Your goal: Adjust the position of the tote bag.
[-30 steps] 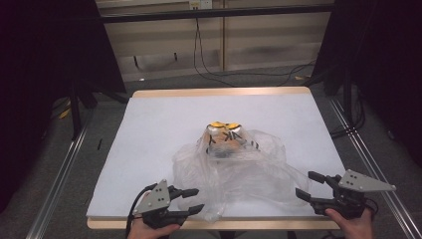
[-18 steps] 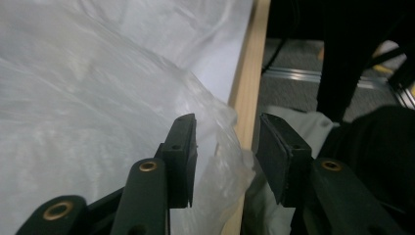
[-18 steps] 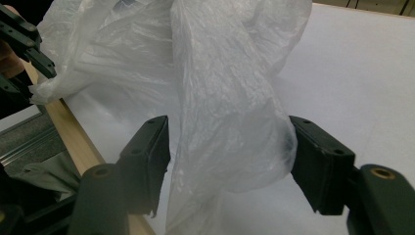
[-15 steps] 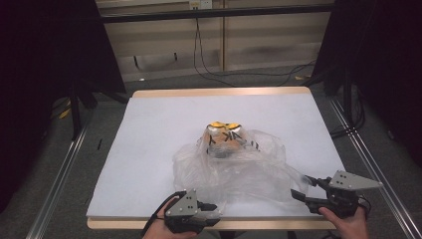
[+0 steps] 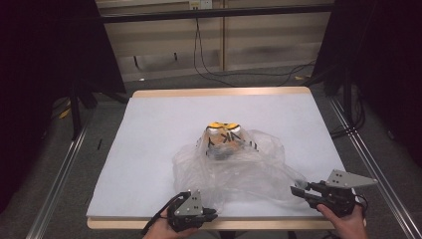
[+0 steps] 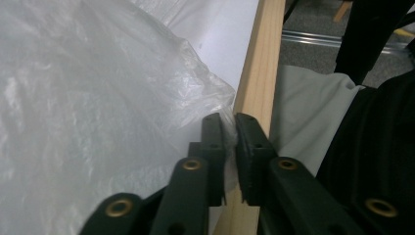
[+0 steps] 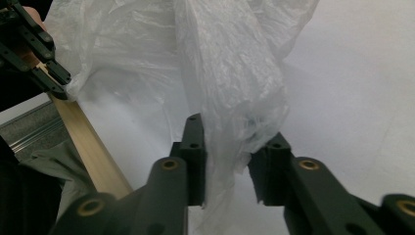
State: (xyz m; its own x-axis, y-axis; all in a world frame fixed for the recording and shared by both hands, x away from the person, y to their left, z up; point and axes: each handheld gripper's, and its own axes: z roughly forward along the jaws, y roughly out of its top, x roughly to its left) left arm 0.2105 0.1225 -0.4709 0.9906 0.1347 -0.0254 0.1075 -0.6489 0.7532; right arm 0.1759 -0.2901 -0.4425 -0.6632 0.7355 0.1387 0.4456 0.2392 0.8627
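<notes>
Lab recording bay: white-topped table [image 5: 149, 129], black curtains [image 5: 45, 59], floor rails [image 5: 59, 174], trailing cables [image 5: 209, 64].

Crinkled clear plastic bag [image 5: 239, 169], matt white table [image 5: 164, 134] with wooden edge [image 6: 257, 68].

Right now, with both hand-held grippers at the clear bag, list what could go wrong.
1. The left hand-held gripper pinches only a thin edge of the clear crinkled plastic bag at the wooden table edge; it may slip.
2. The right hand-held gripper stands open around a fold, unclamped.
3. Pulling could tip the orange striped toy inside.
</notes>
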